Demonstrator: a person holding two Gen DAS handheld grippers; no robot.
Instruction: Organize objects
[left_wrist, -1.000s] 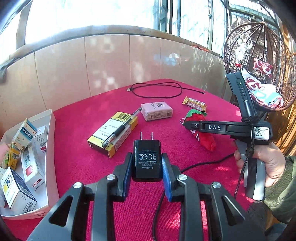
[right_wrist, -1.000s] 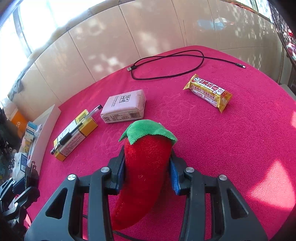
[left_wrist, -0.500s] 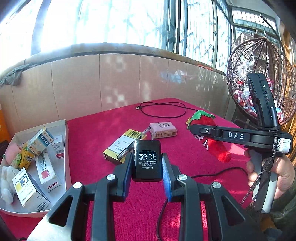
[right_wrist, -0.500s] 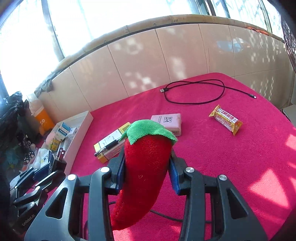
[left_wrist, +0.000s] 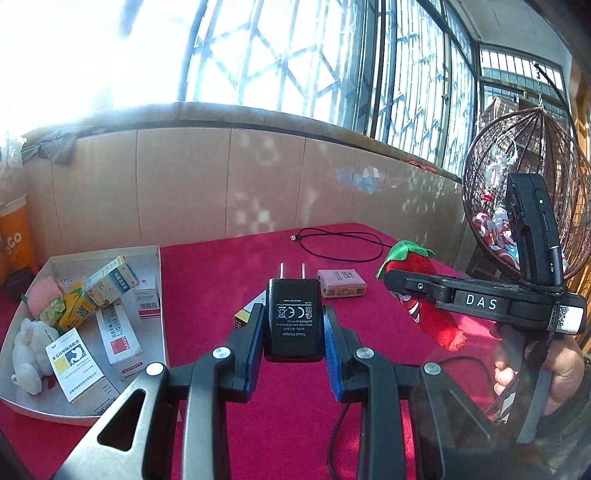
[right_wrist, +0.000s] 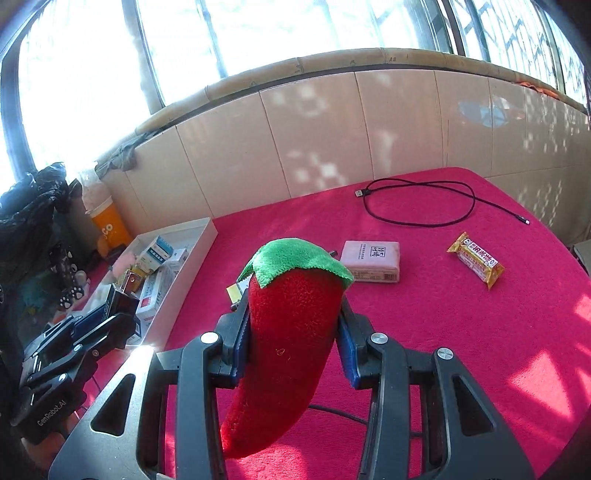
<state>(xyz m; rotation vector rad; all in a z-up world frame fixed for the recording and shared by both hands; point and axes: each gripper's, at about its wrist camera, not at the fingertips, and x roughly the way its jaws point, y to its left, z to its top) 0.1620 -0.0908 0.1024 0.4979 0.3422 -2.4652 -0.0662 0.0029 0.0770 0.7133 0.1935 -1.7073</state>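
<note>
My left gripper (left_wrist: 293, 325) is shut on a black travel charger (left_wrist: 294, 317), prongs pointing away, held above the red table. My right gripper (right_wrist: 293, 325) is shut on a red plush chili pepper (right_wrist: 288, 350) with a green cap, also held above the table; the pepper shows in the left wrist view (left_wrist: 421, 295) too. A white tray (left_wrist: 157, 258) with several medicine boxes and a white plush toy (left_wrist: 27, 350) lies at the left. The left gripper with the charger (right_wrist: 120, 304) shows beside the tray (right_wrist: 192, 266) in the right wrist view.
On the red cloth lie a pink pack (right_wrist: 371, 260), a yellow snack bar (right_wrist: 476, 260), a black USB cable (right_wrist: 421, 206) and a yellow box (left_wrist: 247, 310), mostly hidden. A tiled wall bounds the back. A wicker hanging chair (left_wrist: 517, 184) stands right.
Both grippers have risen and pulled back from the table with their objects, and both views now look more level. The left gripper has shifted toward the tray side.
</note>
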